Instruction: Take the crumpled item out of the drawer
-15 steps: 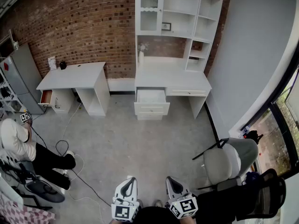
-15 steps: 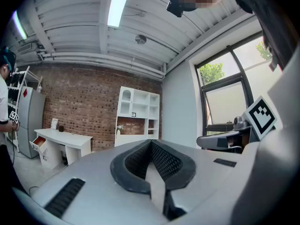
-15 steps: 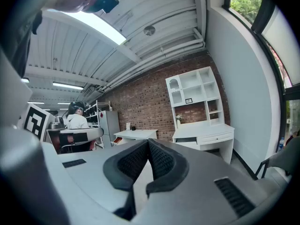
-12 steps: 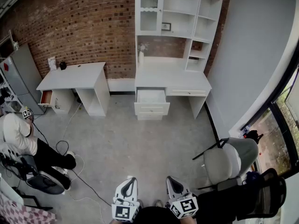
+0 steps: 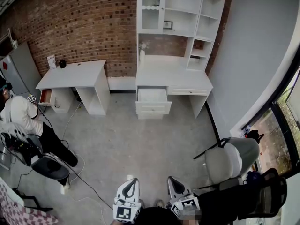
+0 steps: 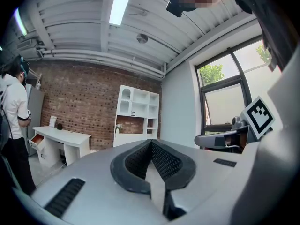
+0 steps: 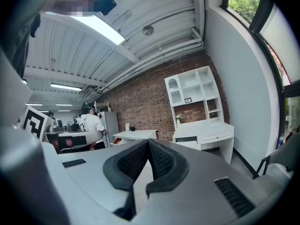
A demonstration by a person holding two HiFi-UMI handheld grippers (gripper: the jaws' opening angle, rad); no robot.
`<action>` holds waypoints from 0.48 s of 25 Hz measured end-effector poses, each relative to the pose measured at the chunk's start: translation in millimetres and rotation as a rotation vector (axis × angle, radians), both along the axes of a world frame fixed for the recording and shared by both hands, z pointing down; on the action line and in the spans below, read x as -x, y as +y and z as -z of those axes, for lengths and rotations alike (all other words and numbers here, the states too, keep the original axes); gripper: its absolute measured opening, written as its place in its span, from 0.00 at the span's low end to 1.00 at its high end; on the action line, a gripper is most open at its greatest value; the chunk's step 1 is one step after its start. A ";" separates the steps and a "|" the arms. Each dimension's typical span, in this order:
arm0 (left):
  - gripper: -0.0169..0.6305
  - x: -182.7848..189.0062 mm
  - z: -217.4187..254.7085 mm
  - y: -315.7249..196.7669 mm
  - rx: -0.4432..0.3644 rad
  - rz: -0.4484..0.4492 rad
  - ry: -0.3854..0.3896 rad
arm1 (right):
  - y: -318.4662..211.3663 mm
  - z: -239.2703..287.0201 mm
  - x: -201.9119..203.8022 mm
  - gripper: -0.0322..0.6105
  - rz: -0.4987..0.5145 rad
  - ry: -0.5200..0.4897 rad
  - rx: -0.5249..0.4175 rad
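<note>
left gripper (image 5: 130, 182) and right gripper (image 5: 173, 182) sit at 6 o'clock in the head view, each with jaws pressed together on nothing. the open drawer (image 5: 152, 96) is well apart at 12 o'clock, under the desk (image 5: 174, 77); what lies inside is too small to tell.

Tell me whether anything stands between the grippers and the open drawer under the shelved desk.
Nothing visible: bare floor runs from the left gripper and right gripper to the open drawer. The chair stands off right, a person off left. The crumpled item cannot be made out.
</note>
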State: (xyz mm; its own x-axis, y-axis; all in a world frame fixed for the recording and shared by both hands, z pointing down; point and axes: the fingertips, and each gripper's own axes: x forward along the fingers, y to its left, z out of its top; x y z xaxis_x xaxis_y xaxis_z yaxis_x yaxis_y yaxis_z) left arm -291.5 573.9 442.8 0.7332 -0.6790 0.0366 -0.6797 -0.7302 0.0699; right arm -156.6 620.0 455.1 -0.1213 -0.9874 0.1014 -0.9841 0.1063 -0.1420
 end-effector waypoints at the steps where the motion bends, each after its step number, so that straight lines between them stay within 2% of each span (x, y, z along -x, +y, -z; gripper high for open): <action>1: 0.06 2.0 1.7 -2.2 0.003 -0.002 0.005 | -2.1 0.9 2.5 0.07 -0.002 0.000 0.002; 8: 0.06 20.6 -12.5 -23.1 0.027 -0.009 0.037 | -19.3 -15.4 23.2 0.07 -0.029 0.021 0.023; 12: 0.06 17.2 -23.6 -46.3 0.026 -0.021 -0.001 | -36.4 -24.6 20.5 0.07 -0.047 0.001 0.031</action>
State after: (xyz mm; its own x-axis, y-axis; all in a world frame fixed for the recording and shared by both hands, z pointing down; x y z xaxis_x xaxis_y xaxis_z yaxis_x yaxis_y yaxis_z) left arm -308.8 527.5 466.3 0.7473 -0.6622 0.0545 -0.6642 -0.7424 0.0879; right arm -177.1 583.5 479.8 -0.0745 -0.9885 0.1319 -0.9881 0.0553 -0.1435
